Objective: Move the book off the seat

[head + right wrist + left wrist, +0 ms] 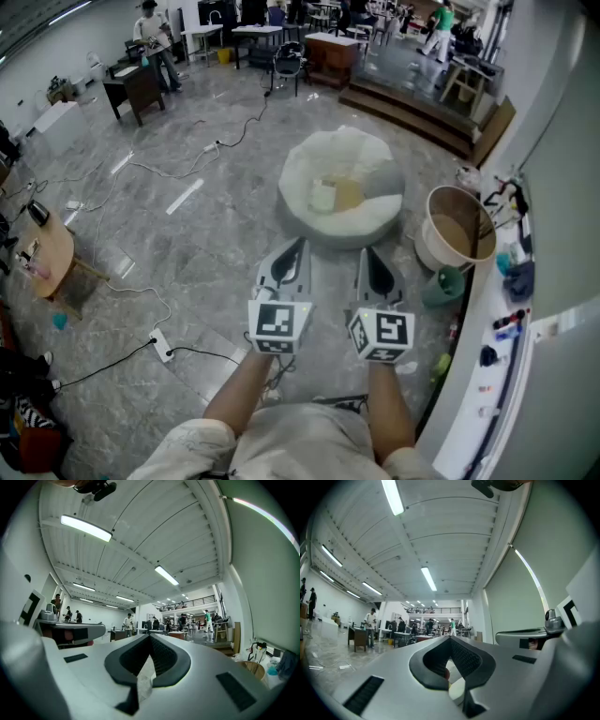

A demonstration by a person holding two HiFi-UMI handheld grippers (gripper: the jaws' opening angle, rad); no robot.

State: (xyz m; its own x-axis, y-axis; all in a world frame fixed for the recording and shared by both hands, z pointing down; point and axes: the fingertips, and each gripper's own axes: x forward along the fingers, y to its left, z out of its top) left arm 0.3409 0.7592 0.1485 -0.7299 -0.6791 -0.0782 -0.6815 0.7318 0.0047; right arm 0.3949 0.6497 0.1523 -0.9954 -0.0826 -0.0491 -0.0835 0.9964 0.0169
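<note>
- Left gripper (298, 246): points level toward the seat, jaws clenched tip to tip, grips nothing; in its own view the dark pads (465, 658) meet in a closed point.
- Right gripper (368, 253): points level just beside the left one, jaws likewise pressed together, holds nothing.
- Book (324, 197): lies pale and flat in the hollow on top of the seat, next to a tan patch; touches neither gripper.
- Seat (370, 214): a white, round beanbag; rests on the grey marble floor (187, 253), ahead of both gripper tips and apart from them.
- Basket (433, 246): stands on the floor just right of the seat, tilted, with a tan lining.
- Green cup (441, 287): sits near the basket, at the foot of the white curved wall.
- Cables (155, 173): trail across the floor left of the seat; end nearby in a white power strip (161, 346).
- Round wooden table (52, 253): stands at the far left edge.
- People (152, 37): stand among desks at the far end of the hall, well apart from the seat.
</note>
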